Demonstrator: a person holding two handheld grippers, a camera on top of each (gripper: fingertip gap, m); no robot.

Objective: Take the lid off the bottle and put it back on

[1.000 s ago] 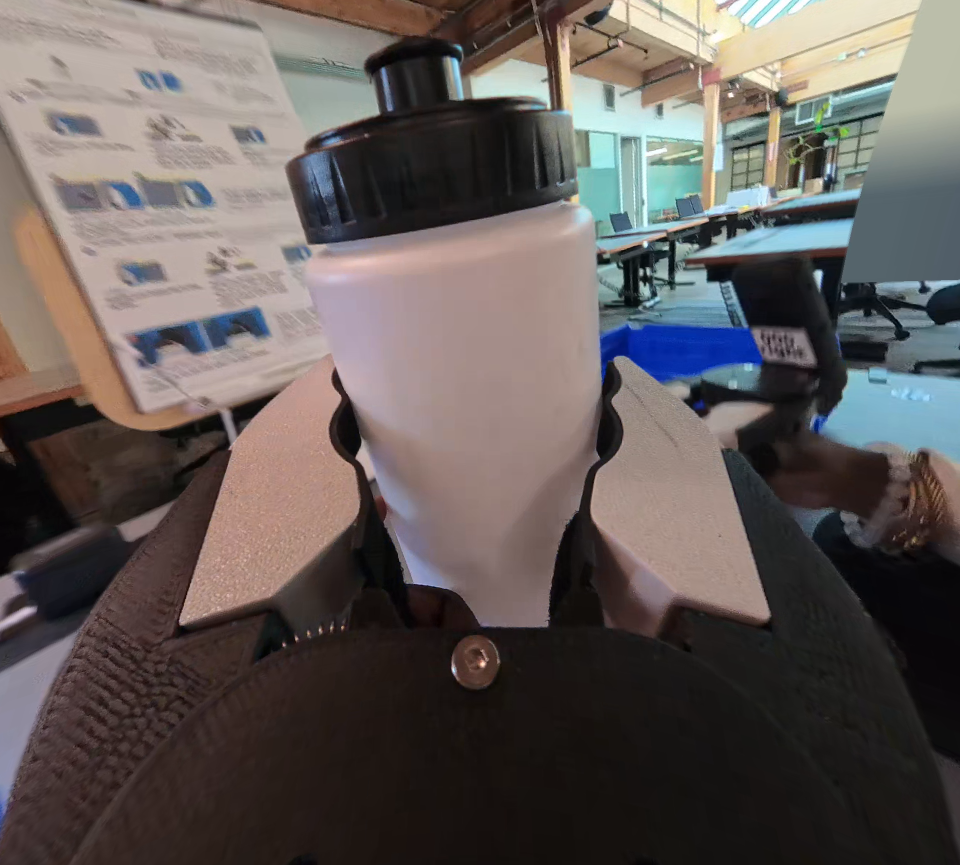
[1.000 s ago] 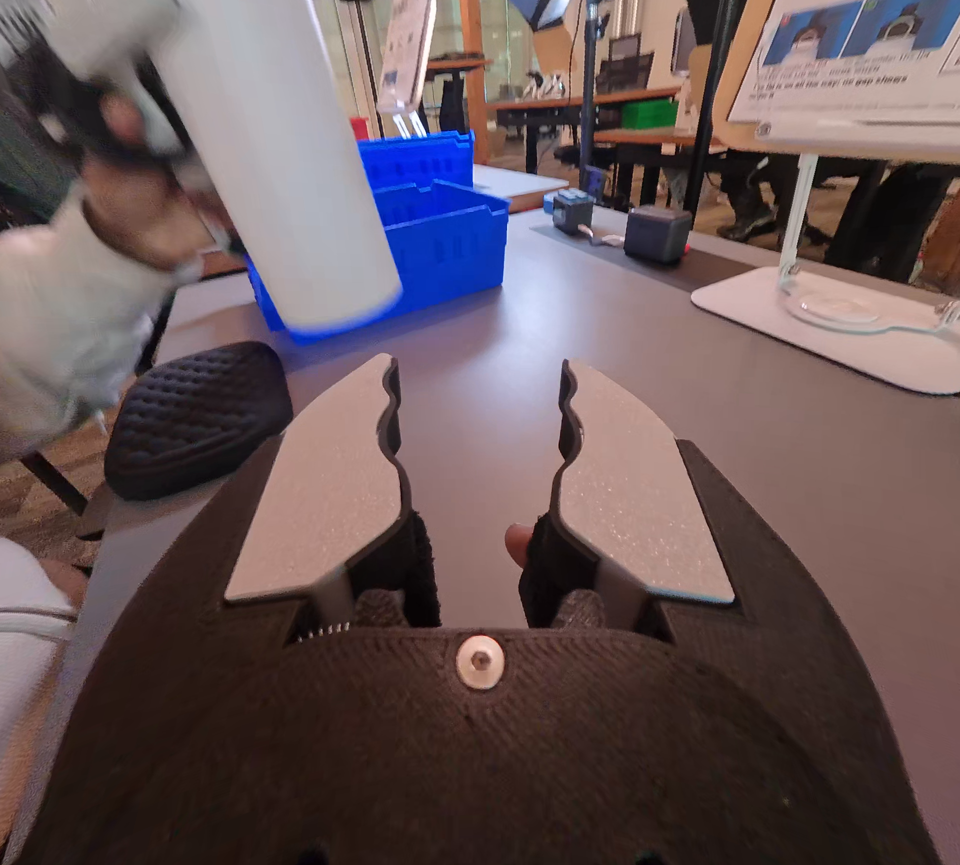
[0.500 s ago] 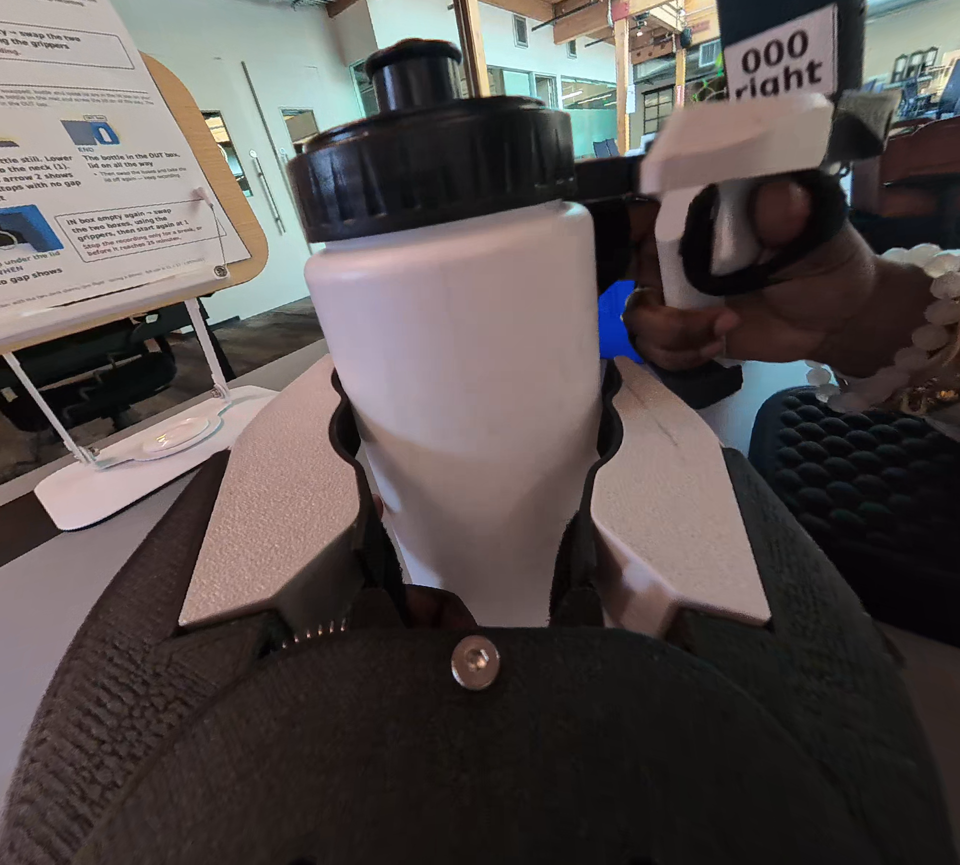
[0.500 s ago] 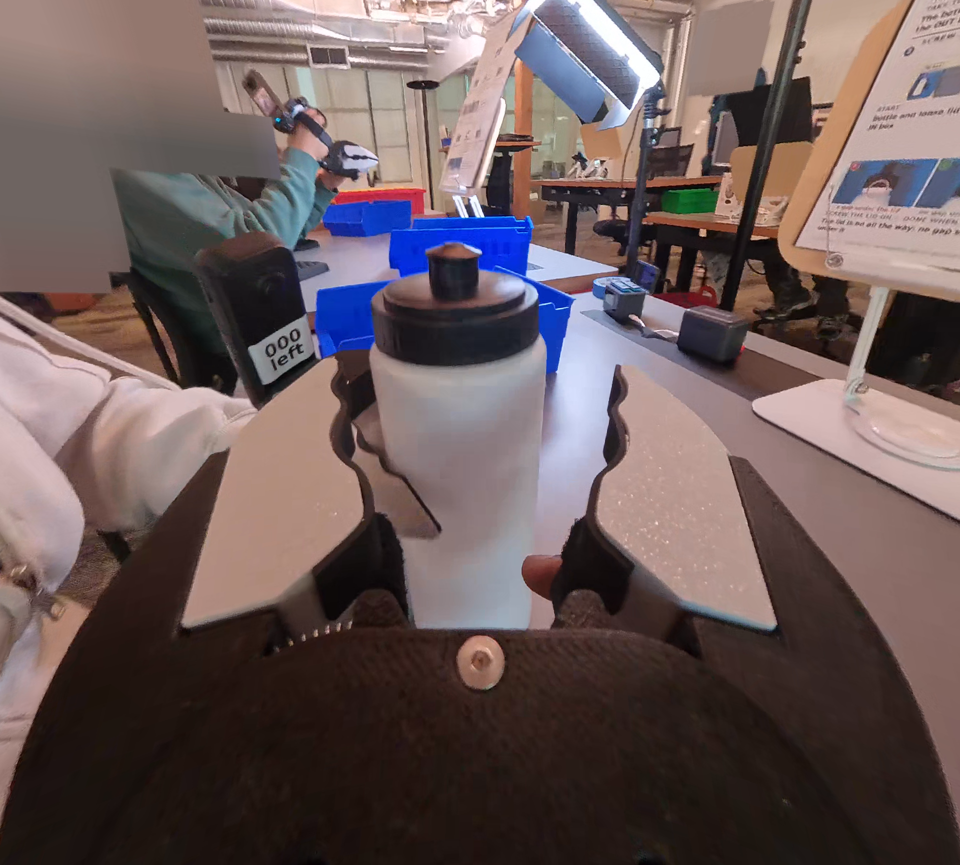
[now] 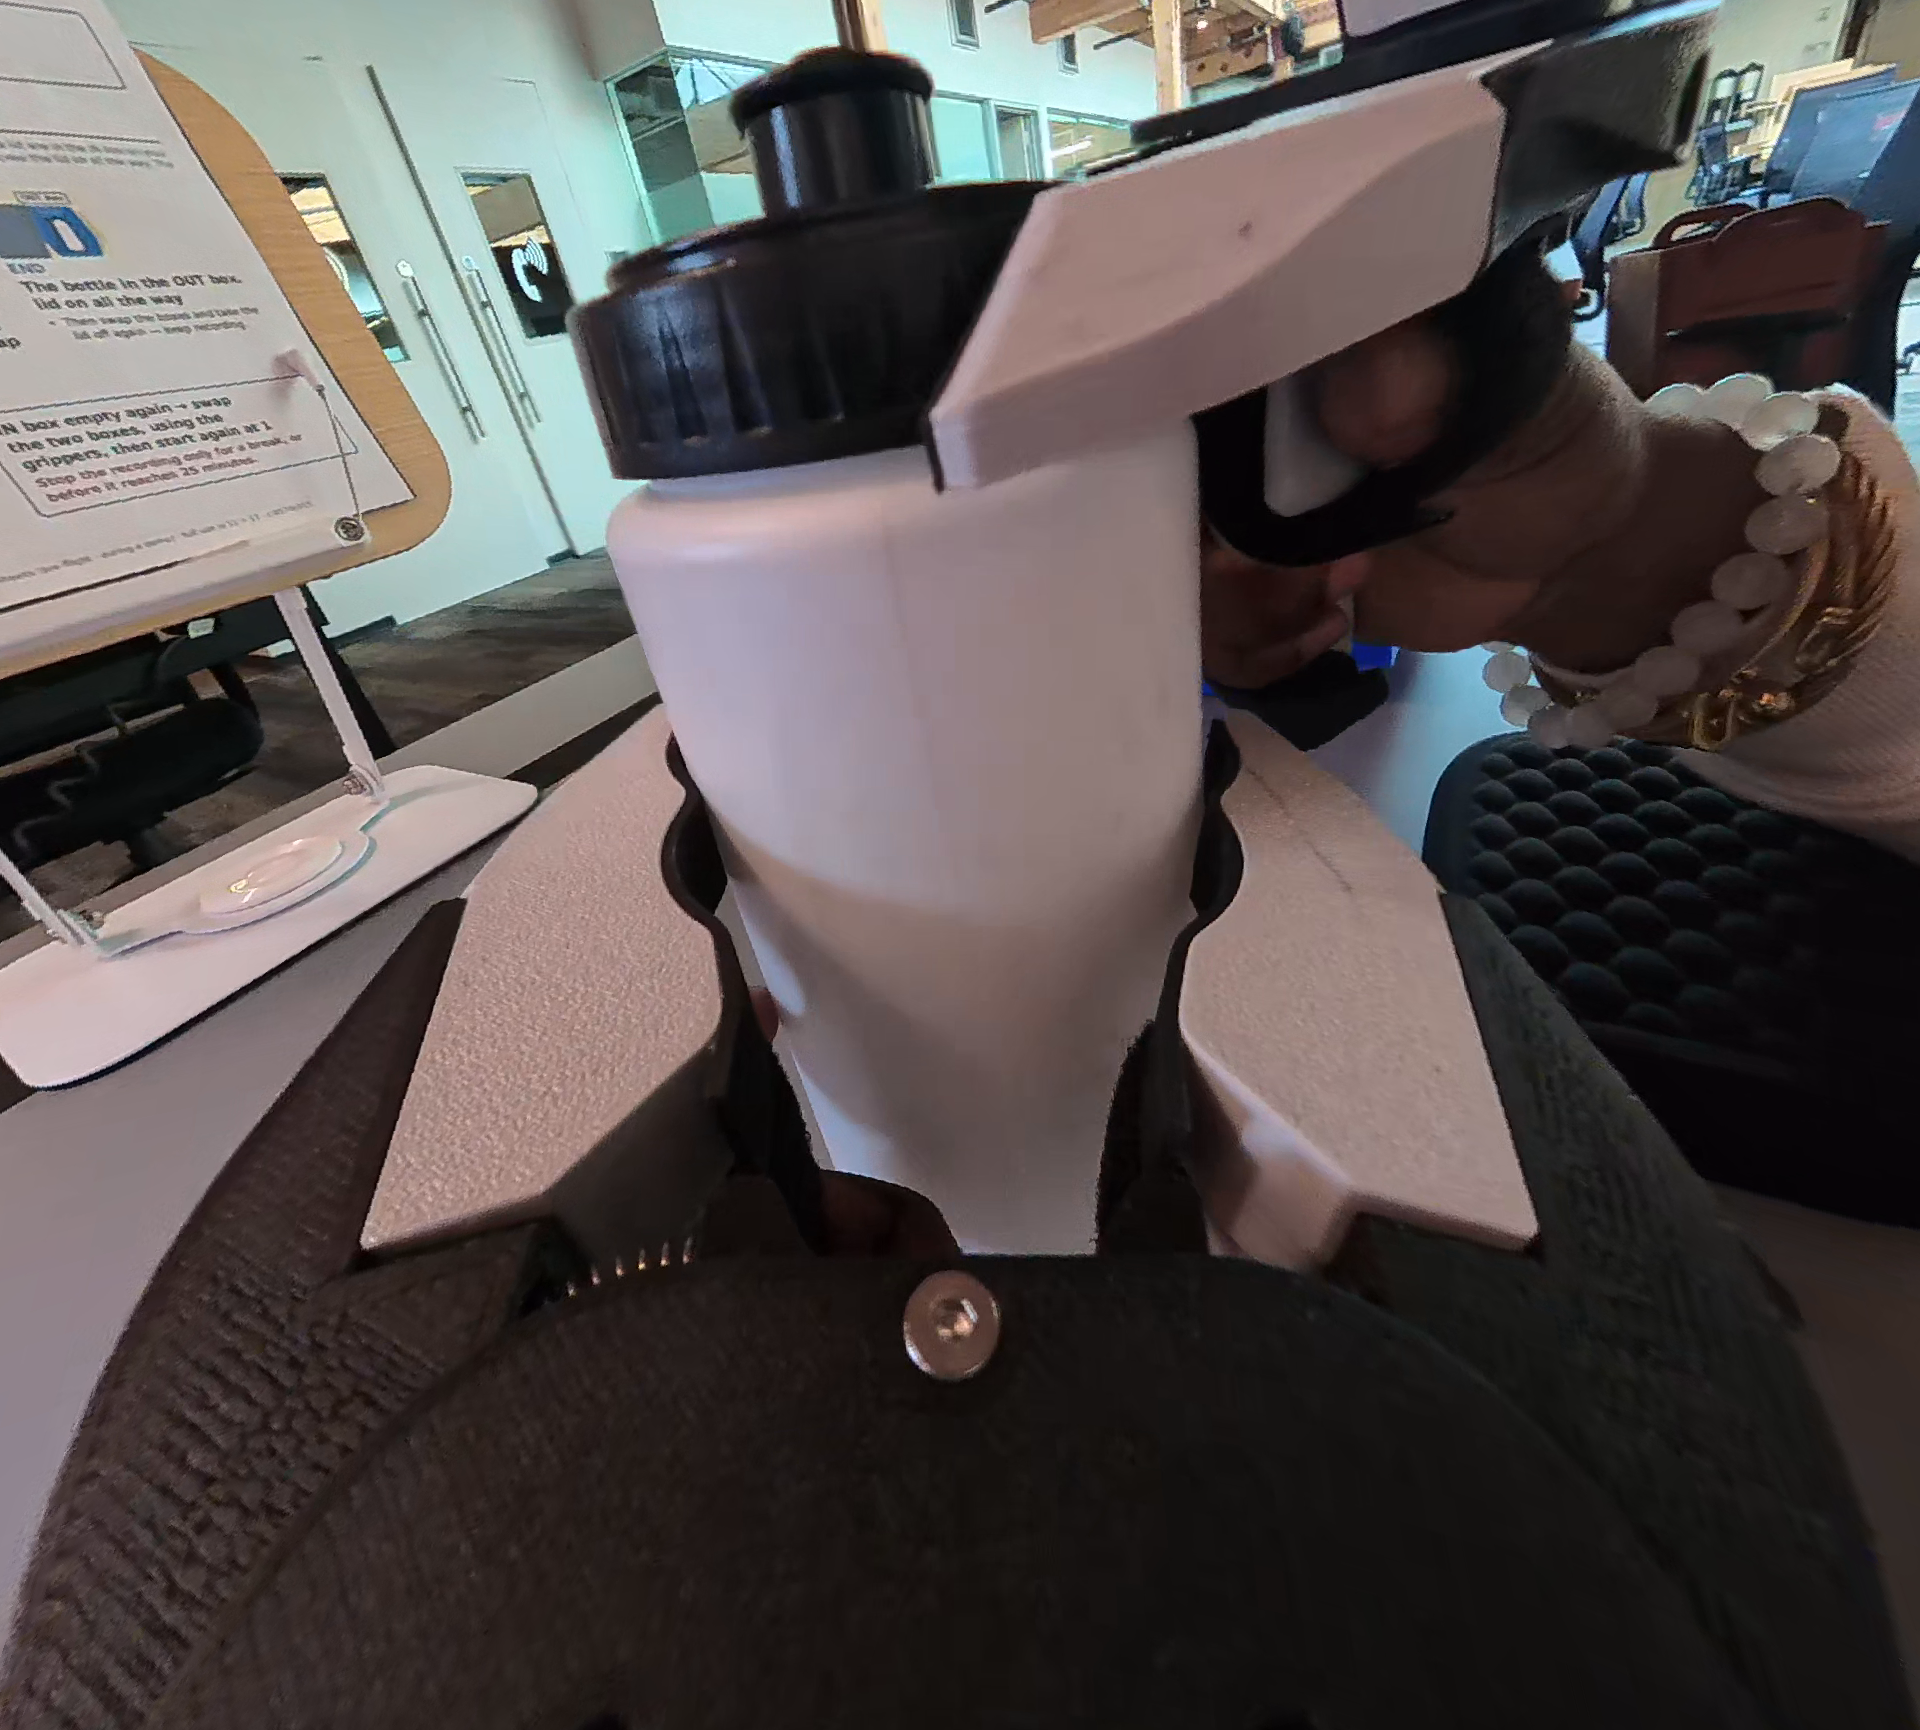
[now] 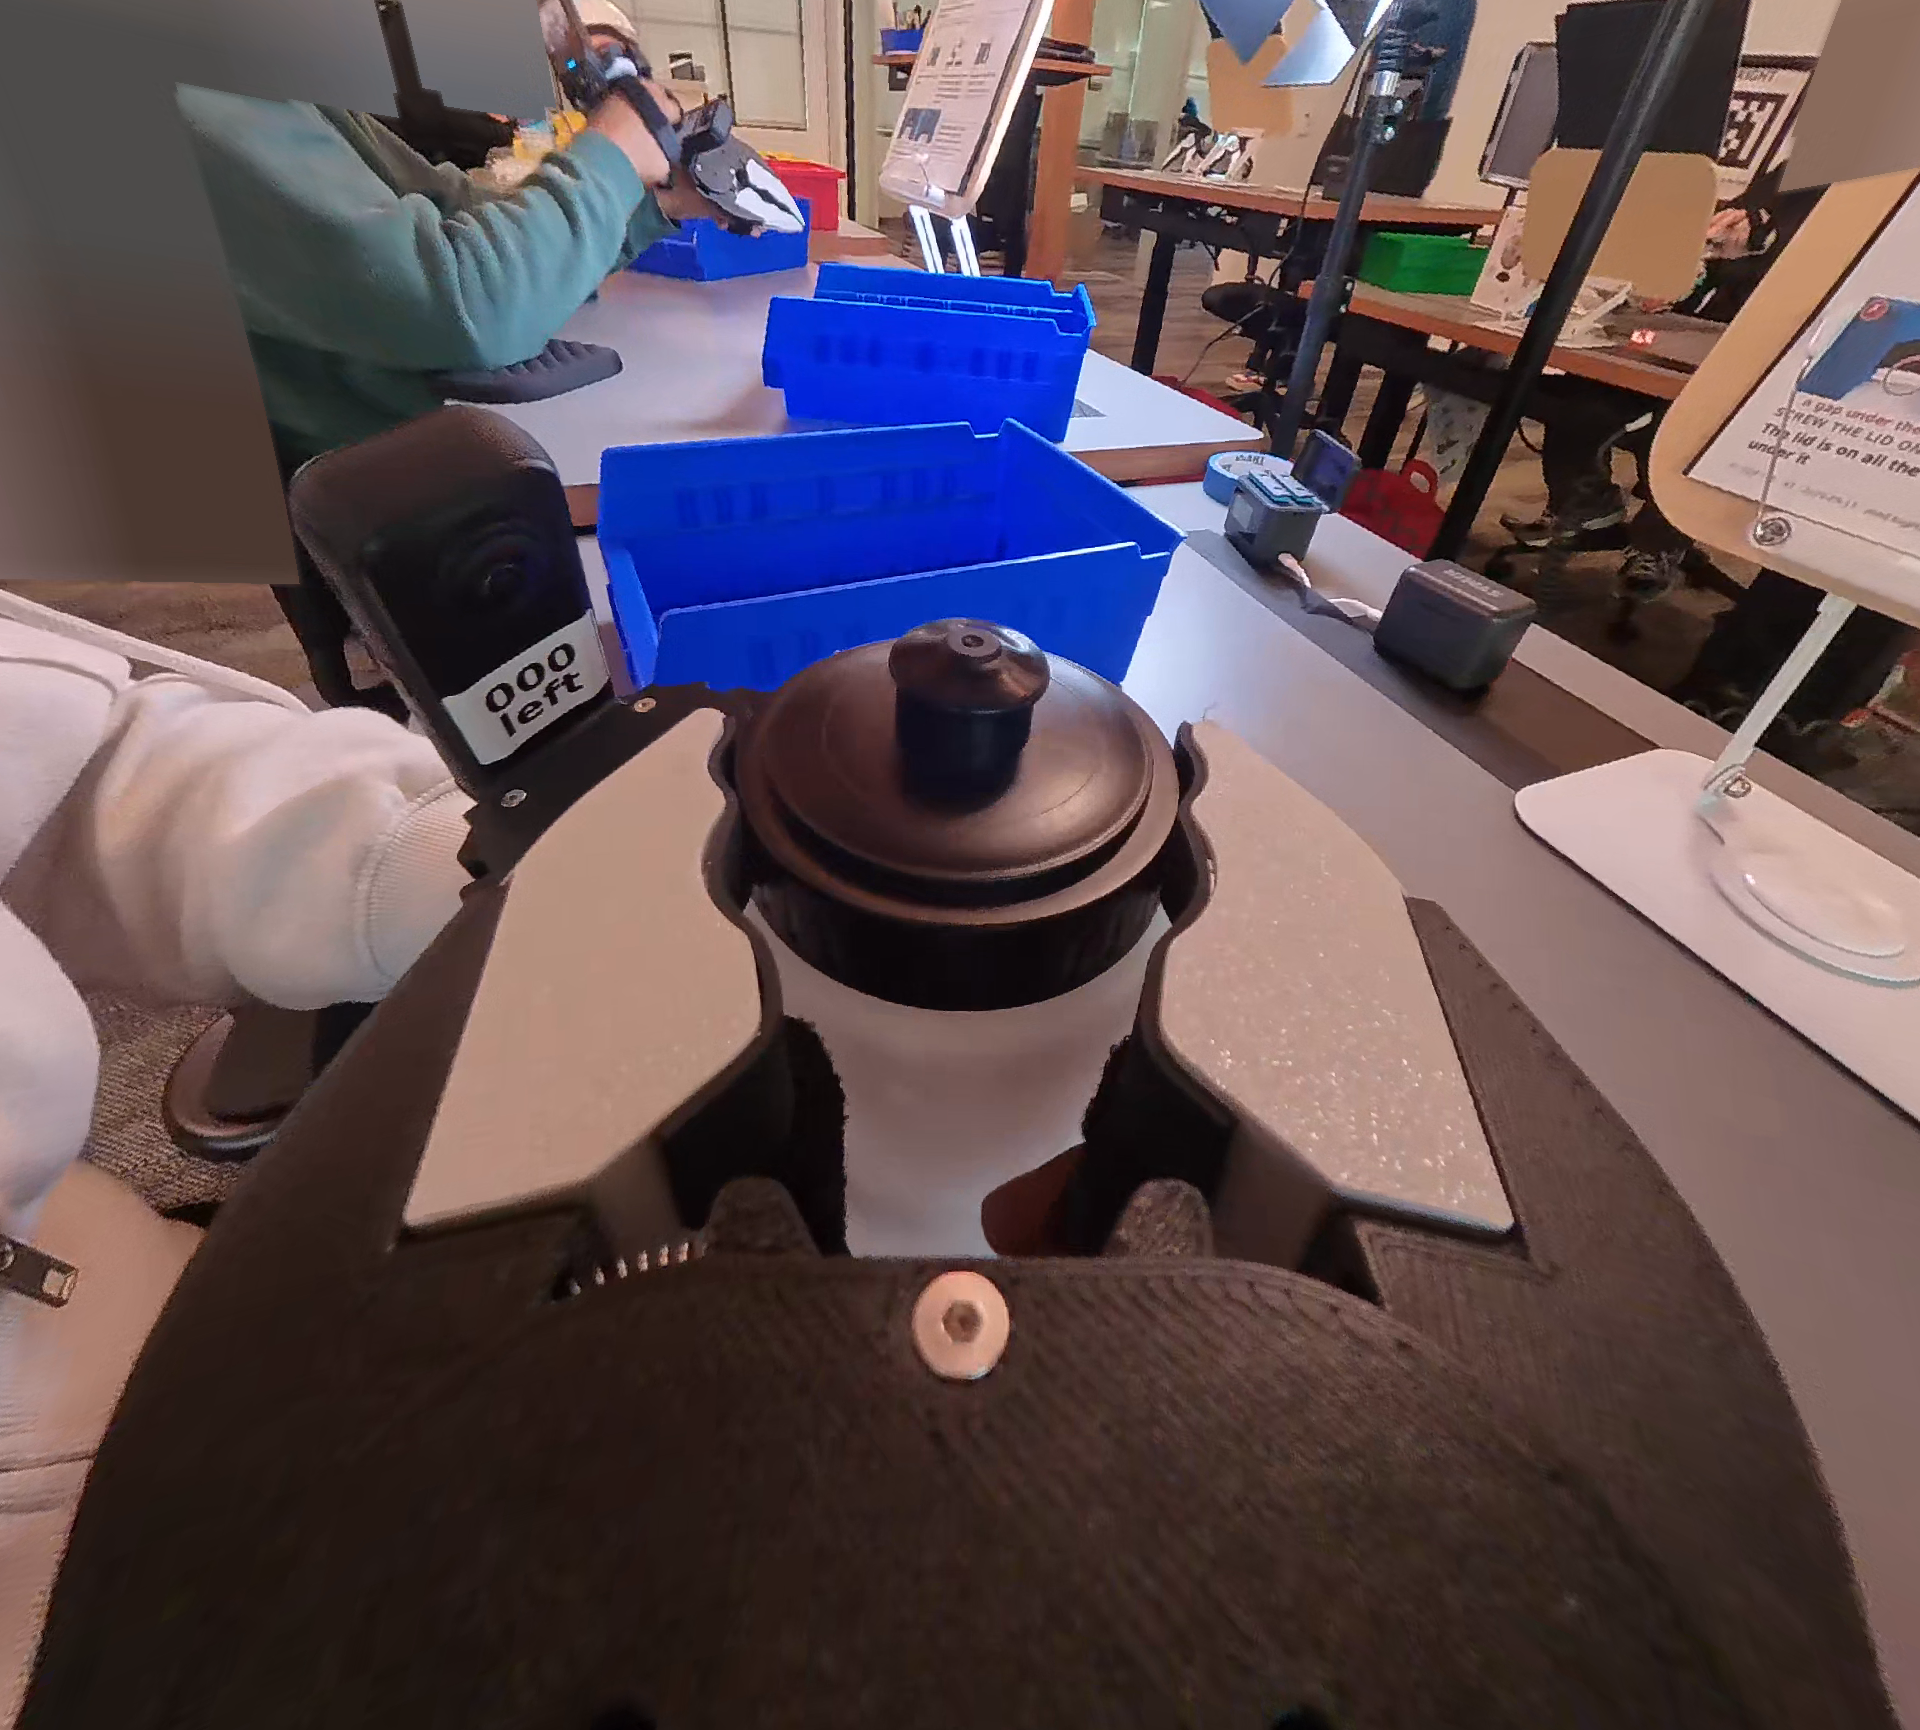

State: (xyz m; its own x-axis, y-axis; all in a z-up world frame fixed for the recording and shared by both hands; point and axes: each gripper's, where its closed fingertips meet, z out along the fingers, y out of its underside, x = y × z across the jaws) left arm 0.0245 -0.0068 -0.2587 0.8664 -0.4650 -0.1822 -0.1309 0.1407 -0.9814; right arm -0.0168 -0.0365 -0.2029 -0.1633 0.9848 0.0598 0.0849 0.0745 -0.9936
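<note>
Grey table (image 6: 1351, 807); upon it: blue bin (image 6: 883, 558), open-topped, at far edge; small grey box (image 6: 1452, 612) and blue-topped device (image 6: 1276, 519) to its right; white stand base (image 6: 1714, 859) at right; black textured pad (image 5: 1662, 932) nearer

The bottle (image 5: 914, 693) clamped in the left gripper (image 5: 945, 859) looks like smooth, matt white plastic. Its lid (image 6: 951, 833) is black plastic with a slight sheen on top and a ribbed rim (image 5: 727, 392). The fingers (image 6: 1309, 984) of the right gripper (image 6: 951, 849), set on either side of the lid, have a pale, grainy, faintly sparkling face. Behind them the housing (image 6: 935, 1493) is rough, layered matt black with a shiny metal screw (image 6: 960, 1324). Beyond the gripper sit glossy blue plastic bins (image 6: 883, 558) on a smooth matt grey desk (image 6: 1403, 807). To its left is a soft white cloth sleeve (image 6: 208, 828).
</note>
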